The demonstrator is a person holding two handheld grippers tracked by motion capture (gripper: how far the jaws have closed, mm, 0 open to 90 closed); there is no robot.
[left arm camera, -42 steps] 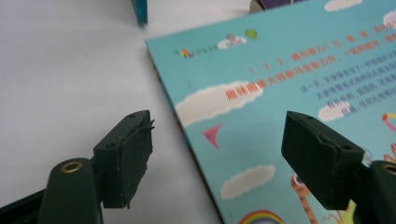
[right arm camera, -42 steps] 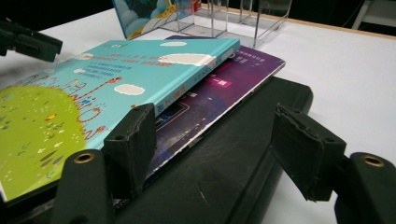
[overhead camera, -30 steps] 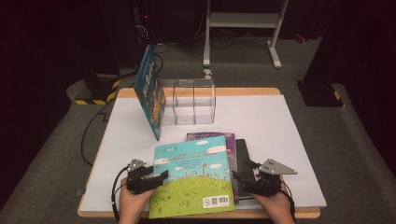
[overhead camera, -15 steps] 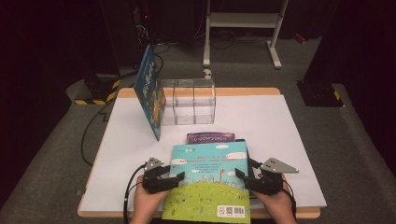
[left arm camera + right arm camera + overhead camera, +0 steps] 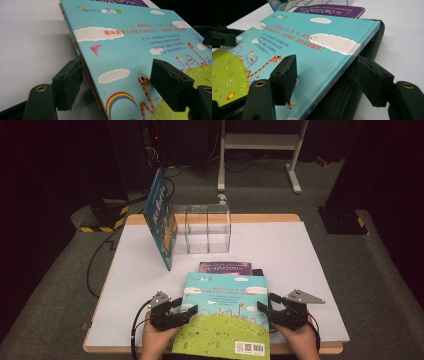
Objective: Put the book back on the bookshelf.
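Picture book [image 5: 225, 315]: being straddled at opposite edges by left gripper [image 5: 176, 311] and right gripper [image 5: 274, 312], jaws spread, overhanging the tabletop [image 5: 280, 245] near edge. Risk: tipping off if one edge is being pinched alone.

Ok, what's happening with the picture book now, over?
Left gripper and right gripper: fingers straddle opposite edges of the picture book, gaps visible, not clamped. Book lies on the purple book. Nothing in the way.

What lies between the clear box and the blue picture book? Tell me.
A purple book lies flat between the clear box and the blue picture book, partly under the latter, in the high view.
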